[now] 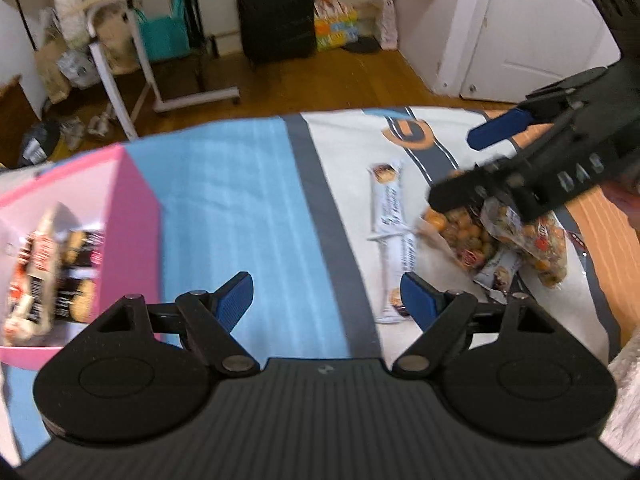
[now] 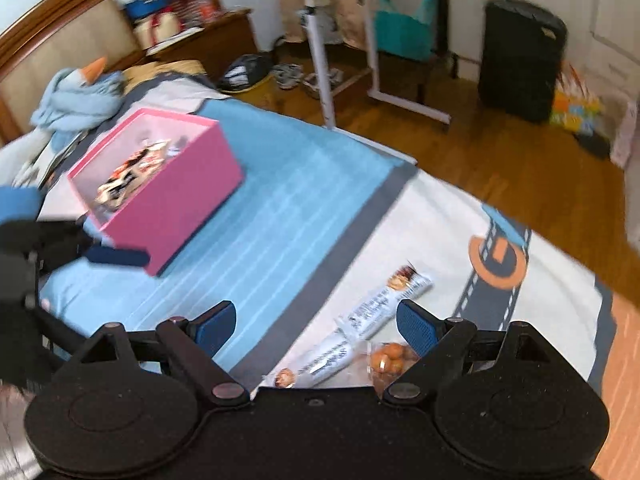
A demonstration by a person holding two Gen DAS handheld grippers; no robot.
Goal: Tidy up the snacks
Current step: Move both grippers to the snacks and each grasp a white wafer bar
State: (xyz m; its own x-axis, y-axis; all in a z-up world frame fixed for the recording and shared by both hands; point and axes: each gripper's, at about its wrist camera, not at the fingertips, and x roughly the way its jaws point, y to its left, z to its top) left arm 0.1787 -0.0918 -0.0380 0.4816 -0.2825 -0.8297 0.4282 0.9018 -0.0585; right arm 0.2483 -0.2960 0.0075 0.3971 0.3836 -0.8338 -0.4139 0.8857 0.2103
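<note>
A pink box with several wrapped snacks inside sits on the blue part of the bed cover, at the left in the left wrist view. My left gripper hangs open over the cover with nothing between its fingers. Two long white snack bars lie on the white part. Beside them are clear bags of orange snack balls. My right gripper hovers just above those bags. In its own view the right gripper is open and empty, above the bars and a bag. The pink box is up left.
The bed cover ends at a wooden floor. Beyond stand a white rolling desk and a black suitcase. A blue plush lies behind the box. A finger of the left gripper shows at the box's near corner.
</note>
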